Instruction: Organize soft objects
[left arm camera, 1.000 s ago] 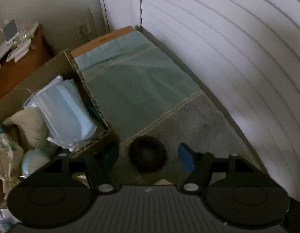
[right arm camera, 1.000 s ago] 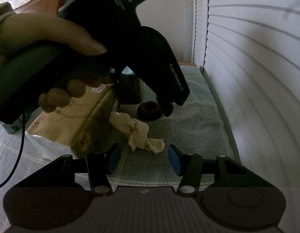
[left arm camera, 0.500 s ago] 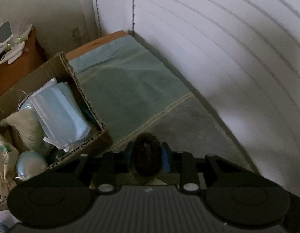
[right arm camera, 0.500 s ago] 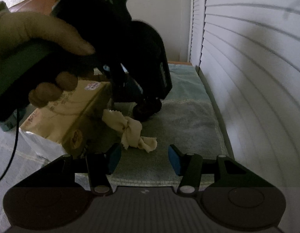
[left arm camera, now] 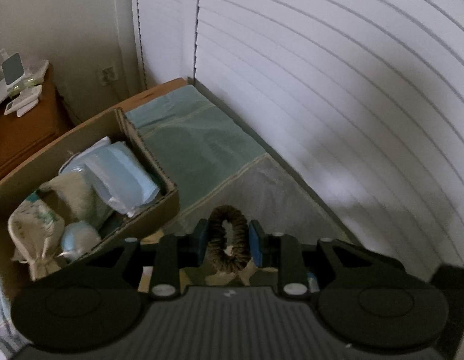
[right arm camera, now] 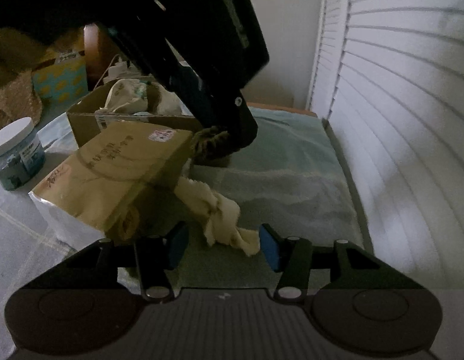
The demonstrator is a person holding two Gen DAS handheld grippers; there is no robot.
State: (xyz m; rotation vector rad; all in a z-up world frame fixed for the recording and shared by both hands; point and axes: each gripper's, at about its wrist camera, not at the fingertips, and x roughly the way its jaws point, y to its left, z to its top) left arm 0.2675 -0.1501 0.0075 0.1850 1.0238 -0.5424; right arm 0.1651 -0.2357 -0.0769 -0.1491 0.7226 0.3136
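Note:
My left gripper (left arm camera: 228, 240) is shut on a dark brown fuzzy scrunchie (left arm camera: 229, 237) and holds it above the towel, to the right of the open cardboard box (left arm camera: 148, 147). The box holds blue face masks (left arm camera: 121, 174) and cloth pouches (left arm camera: 37, 234). In the right wrist view the left gripper (right arm camera: 226, 132) hangs over the towel with the scrunchie (right arm camera: 206, 144) in it. My right gripper (right arm camera: 221, 246) is open, its fingers on either side of a knotted cream cloth (right arm camera: 220, 213) on the towel.
A tan paper package (right arm camera: 121, 174) lies left of the cream cloth. A white-lidded jar (right arm camera: 17, 153) stands at far left. White louvred shutters (left arm camera: 337, 90) run along the right. A green and grey towel (left arm camera: 202, 147) covers the surface.
My left gripper closed on the scrunchie and lifted it off the towel. My right gripper moved forward so its fingers flank the cream cloth.

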